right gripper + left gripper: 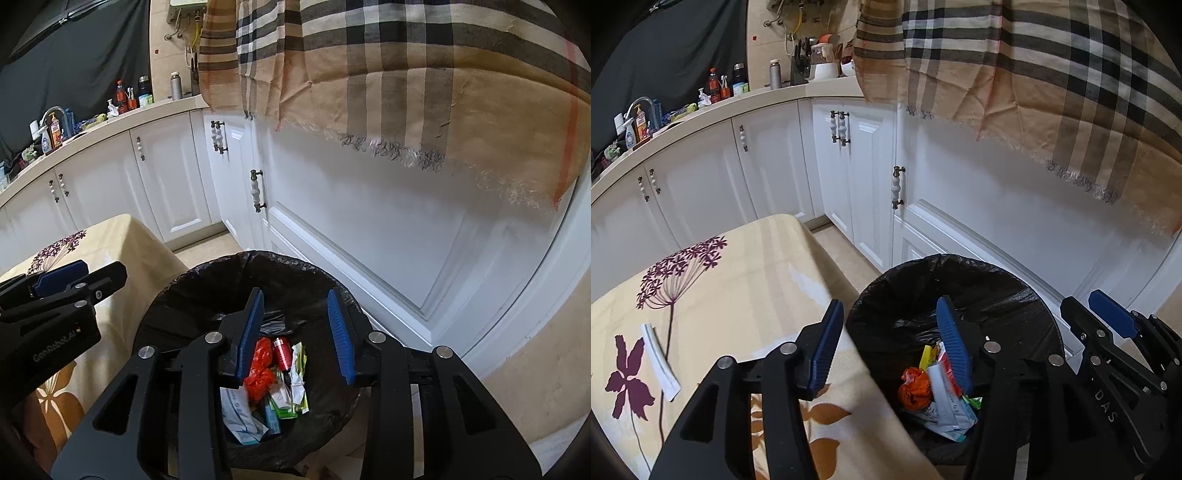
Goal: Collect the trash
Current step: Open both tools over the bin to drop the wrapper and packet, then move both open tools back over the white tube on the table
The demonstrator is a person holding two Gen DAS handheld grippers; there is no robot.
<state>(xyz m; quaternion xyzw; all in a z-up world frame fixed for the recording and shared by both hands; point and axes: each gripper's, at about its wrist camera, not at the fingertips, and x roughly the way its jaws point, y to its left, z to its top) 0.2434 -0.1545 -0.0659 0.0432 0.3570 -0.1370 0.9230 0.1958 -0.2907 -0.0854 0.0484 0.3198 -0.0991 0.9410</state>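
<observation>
Both grippers hang spread and empty over the black-lined bin [258, 280]: right gripper [295, 332] directly above the wrappers [280, 384], left gripper [892, 350] straddling the table edge [846, 354].

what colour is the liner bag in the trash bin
Black. The liner bag shows best in the right wrist view, folded over the bin's rim.

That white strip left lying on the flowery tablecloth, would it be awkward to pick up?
Probably a little. The white strip looks thin and lies flat on the tablecloth, leaving little edge to pinch. It seems light, perhaps floppy. Its slight curve suggests it may bend rather than break.
</observation>
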